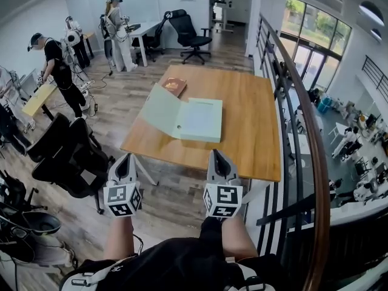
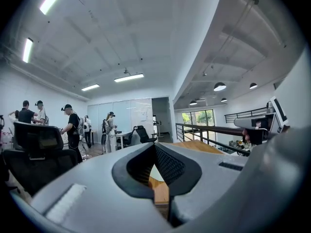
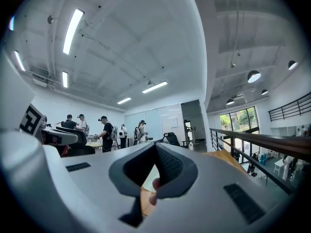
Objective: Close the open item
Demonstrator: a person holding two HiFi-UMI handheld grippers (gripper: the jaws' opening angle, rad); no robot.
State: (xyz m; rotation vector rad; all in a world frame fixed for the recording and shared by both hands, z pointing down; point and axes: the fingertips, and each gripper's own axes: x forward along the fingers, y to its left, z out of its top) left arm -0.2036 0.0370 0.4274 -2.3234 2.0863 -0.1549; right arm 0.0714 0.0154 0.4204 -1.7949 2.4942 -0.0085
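The pale green flat box (image 1: 201,120) lies open on the rectangular wooden table (image 1: 257,132), its lid (image 1: 159,110) flung out to the left, and its inside shows only a flat pale surface. It lies beyond both grippers, well apart from them. The left gripper (image 1: 124,158) and right gripper (image 1: 218,154) hover just short of the table's near edge, jaws pressed together on nothing. A small brown book-like object (image 1: 173,86) lies far left of the box.

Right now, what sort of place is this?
Probably an open-plan office or lab on a mezzanine: a wooden table, black office chairs, and a railing overlooking people on a lower floor.
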